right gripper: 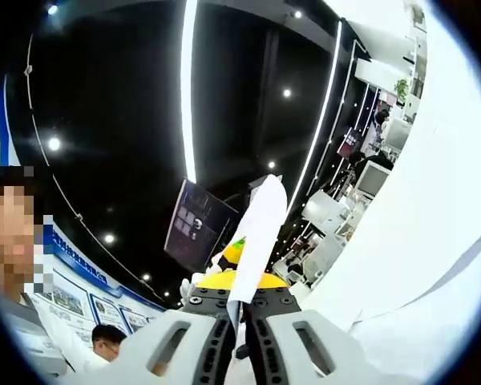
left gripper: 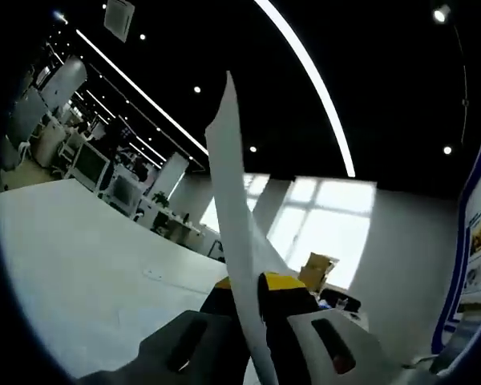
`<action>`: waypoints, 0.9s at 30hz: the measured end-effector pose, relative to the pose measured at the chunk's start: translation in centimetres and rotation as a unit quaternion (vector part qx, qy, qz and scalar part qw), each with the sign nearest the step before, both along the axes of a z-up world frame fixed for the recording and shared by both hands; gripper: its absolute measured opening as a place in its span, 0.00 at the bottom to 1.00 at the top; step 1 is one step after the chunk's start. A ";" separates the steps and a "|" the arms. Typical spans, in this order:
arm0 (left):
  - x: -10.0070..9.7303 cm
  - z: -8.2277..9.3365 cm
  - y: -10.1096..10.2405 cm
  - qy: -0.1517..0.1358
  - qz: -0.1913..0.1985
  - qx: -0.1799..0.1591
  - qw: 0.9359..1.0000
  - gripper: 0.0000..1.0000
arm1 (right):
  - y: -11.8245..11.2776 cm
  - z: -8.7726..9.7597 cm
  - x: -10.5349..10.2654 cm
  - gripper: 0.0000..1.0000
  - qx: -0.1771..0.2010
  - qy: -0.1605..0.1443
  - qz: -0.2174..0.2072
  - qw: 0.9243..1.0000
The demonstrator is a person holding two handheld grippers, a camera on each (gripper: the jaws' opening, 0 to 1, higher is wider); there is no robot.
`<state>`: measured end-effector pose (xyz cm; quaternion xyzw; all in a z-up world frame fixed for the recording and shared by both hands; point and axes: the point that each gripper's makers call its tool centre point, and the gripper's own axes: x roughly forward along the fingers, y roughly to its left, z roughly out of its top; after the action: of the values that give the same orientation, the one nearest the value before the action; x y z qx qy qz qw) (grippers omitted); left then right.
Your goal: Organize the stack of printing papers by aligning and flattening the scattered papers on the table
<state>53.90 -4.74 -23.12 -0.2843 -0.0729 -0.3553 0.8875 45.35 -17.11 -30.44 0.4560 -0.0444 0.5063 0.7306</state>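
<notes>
Left gripper view: my left gripper (left gripper: 252, 309) is clamped narrow on an edge of the printing papers (left gripper: 234, 208), which rise between the jaws as a thin white sheaf, curving and tapering to a point against the dark ceiling. The white table (left gripper: 72, 265) lies to the left of the papers, tilted in this view, with what I hold lifted clear of its surface. Beyond the table's far edge stand desks with monitors (left gripper: 92, 164), and past the papers a cardboard box (left gripper: 318, 271) sits before bright windows; I cannot tell what is in it.

In the right gripper view, my right gripper (right gripper: 242, 309) is likewise pinched shut on the papers (right gripper: 256, 237), standing edge-on between its jaws. The table (right gripper: 433, 241) sweeps up the right side. A person (right gripper: 104, 341) sits low at left beside wall posters.
</notes>
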 end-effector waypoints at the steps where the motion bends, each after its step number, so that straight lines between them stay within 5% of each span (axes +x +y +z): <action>1: -0.1 0.2 0.0 -0.002 -0.003 -0.005 1.000 0.06 | 0.0 0.0 0.0 0.00 0.000 0.000 -0.001 1.000; 14: -0.1 0.0 -0.2 -0.007 0.008 0.004 1.000 0.05 | -0.2 -0.1 0.2 0.00 0.001 0.006 0.000 1.000; 27: -0.5 -0.3 1.0 -0.011 0.022 0.011 1.000 0.05 | 0.1 0.0 0.0 0.00 -0.036 -0.034 -0.034 0.998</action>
<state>53.36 -3.71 -23.40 -0.2691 -0.0847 -0.3390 0.8975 45.35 -17.00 -30.48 0.4099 -0.0665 0.4976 0.7615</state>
